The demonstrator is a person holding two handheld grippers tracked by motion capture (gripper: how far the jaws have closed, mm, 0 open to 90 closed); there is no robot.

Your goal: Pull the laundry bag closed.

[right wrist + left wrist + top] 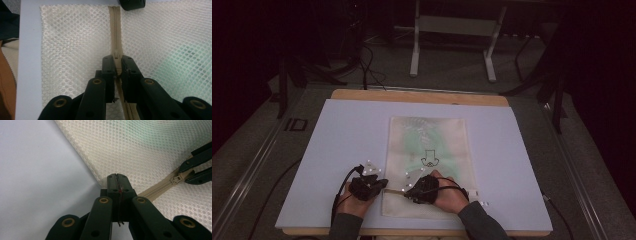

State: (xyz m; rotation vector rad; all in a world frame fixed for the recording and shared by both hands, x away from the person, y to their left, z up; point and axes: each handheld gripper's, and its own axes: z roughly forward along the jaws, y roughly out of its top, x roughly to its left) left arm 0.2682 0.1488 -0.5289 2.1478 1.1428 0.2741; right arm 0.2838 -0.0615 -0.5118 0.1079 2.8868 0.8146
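A cream mesh bag (428, 145) with something green inside lies flat on the white board (342, 140). Its beige zipper (396, 190) runs across the near end. My left gripper (384, 185) sits at the bag's left edge, jaws pressed together on the edge of the mesh (140, 150) where the zipper ends; in its own view the left gripper (117, 176) hides that end. My right gripper (116, 58) is shut on the zipper pull (116, 53), a short way along the zipper (115, 25). The left gripper view shows the right gripper (192, 170) at the slider (176, 179).
The board rests on a wooden table (422, 96). Bare white board lies left and right of the bag. Behind the table are dark floor, cables (369, 67) and the white legs of a stand (414, 50). The person's sleeves (344, 227) come in at the near edge.
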